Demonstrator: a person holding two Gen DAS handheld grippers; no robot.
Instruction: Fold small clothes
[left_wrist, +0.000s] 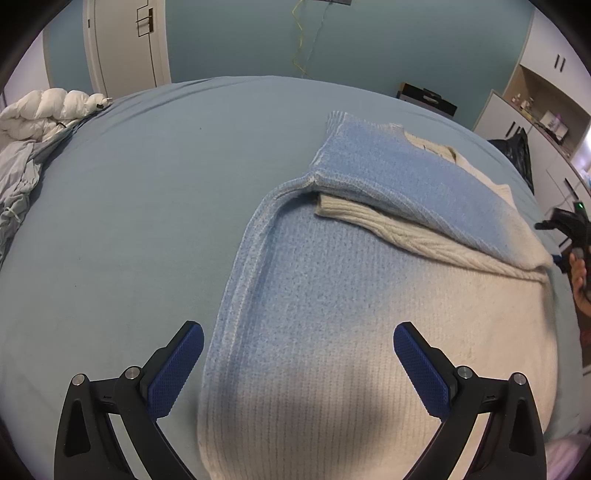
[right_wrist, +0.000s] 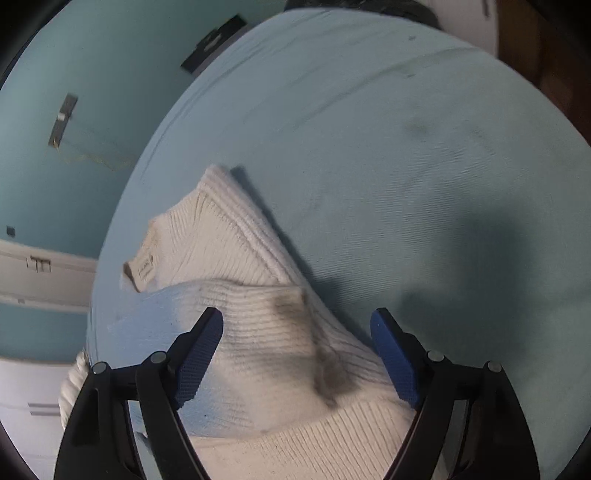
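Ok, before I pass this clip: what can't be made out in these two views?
- Sweater: near hem cut off by the bottom edge, both views.
- Neck label, right wrist view: text too small.
- Layers under the folded sleeve: hidden by it.
- Shelf items, left wrist view: tiny at the fisheye rim.
- Right tool, left wrist view: mostly cut off by the edge.

A bed (left_wrist: 147, 192) covered with a pale blue sheet is seen in front of a teal wall (left_wrist: 258, 40). A white door (left_wrist: 125, 44) is set in this wall at the left, and thin cords (left_wrist: 301, 40) are hung on it. White cabinets with an open shelf niche (left_wrist: 543, 110) are placed at the right. A white duvet (left_wrist: 48, 110) is piled at the bed's left edge.
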